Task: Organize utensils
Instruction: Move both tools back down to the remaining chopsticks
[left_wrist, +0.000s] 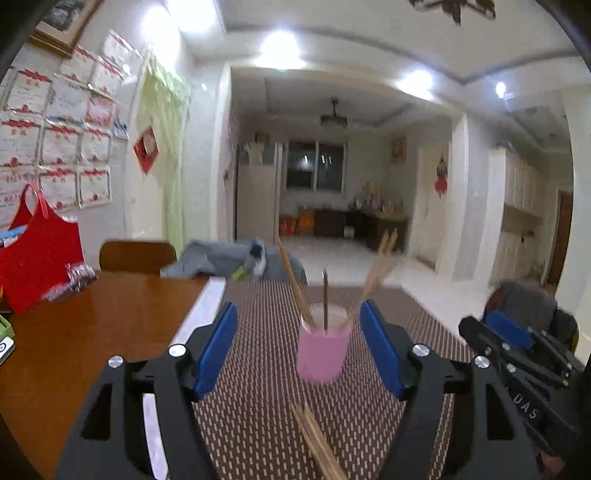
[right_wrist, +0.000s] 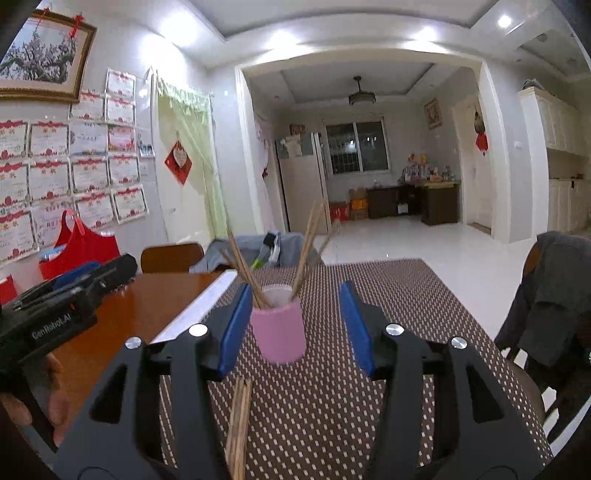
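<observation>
Two tools, left tool (left_wrist: 298, 341) and right tool (right_wrist: 291, 325), stand wide and empty. Pink cup (left_wrist: 323, 350) sits mid-frame on the bench; loose chopsticks (right_wrist: 238, 424) lie lower centre. I'd pinch them low and squarely.

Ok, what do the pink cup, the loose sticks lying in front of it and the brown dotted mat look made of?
Pink cup: probably matte plastic; even colour, no glare. Loose sticks: likely bare wood or bamboo chopsticks; pale tan, thin. Brown dotted mat: seemingly woven vinyl or fabric; regular pale flecks.
</observation>
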